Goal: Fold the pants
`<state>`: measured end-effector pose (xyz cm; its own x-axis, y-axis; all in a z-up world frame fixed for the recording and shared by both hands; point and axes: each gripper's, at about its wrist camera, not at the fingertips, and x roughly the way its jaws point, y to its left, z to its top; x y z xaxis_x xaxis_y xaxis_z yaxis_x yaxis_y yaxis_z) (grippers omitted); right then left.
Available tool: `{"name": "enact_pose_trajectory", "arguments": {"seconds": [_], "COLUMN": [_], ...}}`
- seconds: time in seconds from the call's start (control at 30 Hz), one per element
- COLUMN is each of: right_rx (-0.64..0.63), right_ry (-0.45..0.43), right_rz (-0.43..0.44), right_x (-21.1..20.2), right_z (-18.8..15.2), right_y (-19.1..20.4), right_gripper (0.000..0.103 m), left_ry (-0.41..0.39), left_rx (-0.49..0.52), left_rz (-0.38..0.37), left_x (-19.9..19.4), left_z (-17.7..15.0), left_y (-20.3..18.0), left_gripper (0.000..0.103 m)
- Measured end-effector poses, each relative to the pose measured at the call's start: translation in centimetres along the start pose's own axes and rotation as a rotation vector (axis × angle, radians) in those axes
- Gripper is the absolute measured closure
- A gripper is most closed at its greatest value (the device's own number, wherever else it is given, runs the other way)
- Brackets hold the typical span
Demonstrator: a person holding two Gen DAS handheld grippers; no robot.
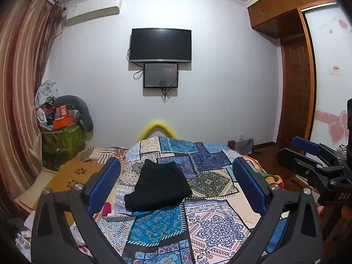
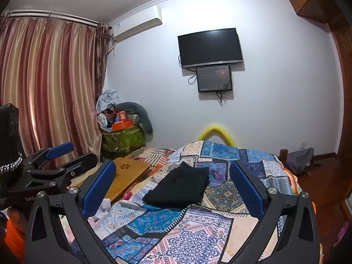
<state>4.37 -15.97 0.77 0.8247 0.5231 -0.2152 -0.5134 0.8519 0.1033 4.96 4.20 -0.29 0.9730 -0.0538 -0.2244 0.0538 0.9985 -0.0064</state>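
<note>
The black pants (image 1: 157, 187) lie folded into a compact bundle on the patchwork bedspread (image 1: 211, 222), in the middle of the bed. My left gripper (image 1: 176, 165) is open and empty, held above and short of the pants. The pants also show in the right wrist view (image 2: 178, 187). My right gripper (image 2: 172, 169) is open and empty, also held back above the bedspread (image 2: 198, 235). The right gripper shows at the right edge of the left wrist view (image 1: 301, 151), and the left gripper at the left edge of the right wrist view (image 2: 72, 154).
A wooden lap tray (image 1: 72, 176) lies on the bed left of the pants. A green bin piled with clutter (image 1: 63, 138) stands by the curtain (image 2: 44, 92). A TV (image 1: 160, 45) hangs on the far wall. A wardrobe (image 1: 294, 70) stands at the right.
</note>
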Motion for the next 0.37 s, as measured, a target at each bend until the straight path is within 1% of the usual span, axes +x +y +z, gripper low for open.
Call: {"name": "enact_pose_trajectory", "arguments": {"seconds": [0.37], "right_rx": [0.002], "right_ry": [0.007], "right_rz": [-0.001], "right_x": [0.17], "right_z": [0.08], "right_y": [0.0], "right_gripper": [0.0], "left_ry": [0.008], "left_rx": [-0.009], "left_rz": [-0.006], "left_x": [0.29], "left_z": [0.02], "left_y": [0.07], "left_gripper": [0.0]}}
